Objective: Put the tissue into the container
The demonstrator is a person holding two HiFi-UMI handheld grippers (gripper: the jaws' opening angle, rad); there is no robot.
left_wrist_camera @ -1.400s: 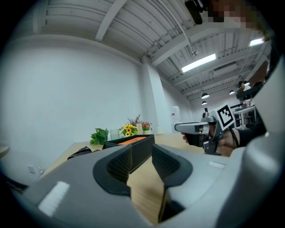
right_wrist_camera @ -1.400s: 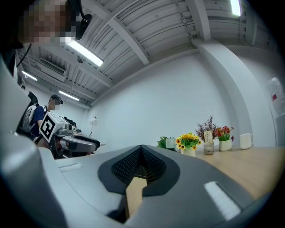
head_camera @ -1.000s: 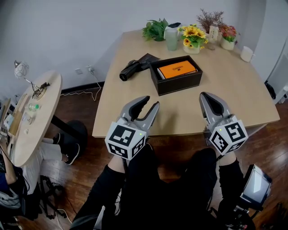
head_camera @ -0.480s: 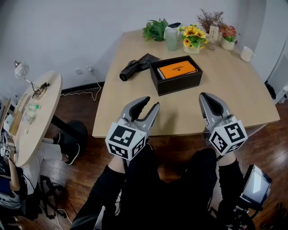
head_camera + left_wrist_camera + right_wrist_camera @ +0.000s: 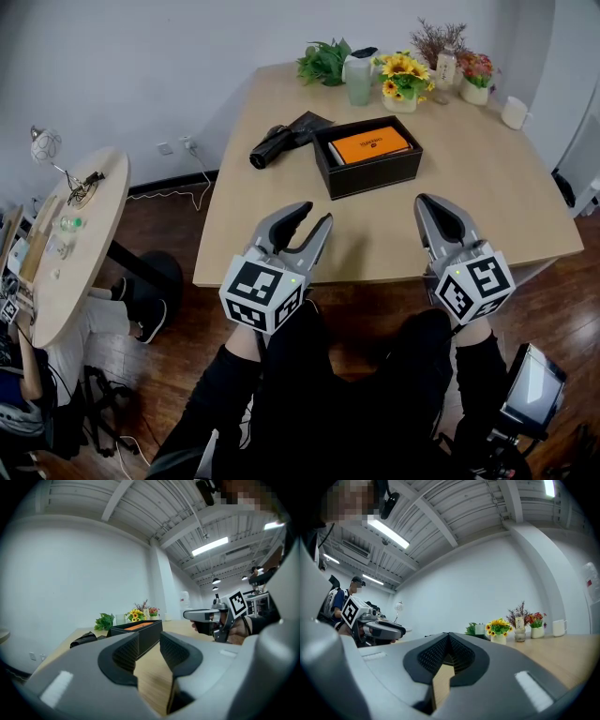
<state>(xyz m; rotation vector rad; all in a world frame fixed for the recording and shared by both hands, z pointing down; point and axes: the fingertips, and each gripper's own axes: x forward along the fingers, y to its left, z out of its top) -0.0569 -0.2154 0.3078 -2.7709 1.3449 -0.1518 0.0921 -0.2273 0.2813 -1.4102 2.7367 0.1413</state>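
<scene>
Head view: container [image 5: 371, 179] beyond left hand-held gripper [image 5: 314, 215], spread; right hand-held gripper [image 5: 430, 201] pressed together.

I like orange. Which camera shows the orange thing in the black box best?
The head view: it looks down into the black box, so the orange pack shows its top. The left gripper view sees the box from the side, with only a thin orange strip above the rim. The right gripper view does not show it.

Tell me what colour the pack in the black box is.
Orange pack, best seen in the head view.
</scene>
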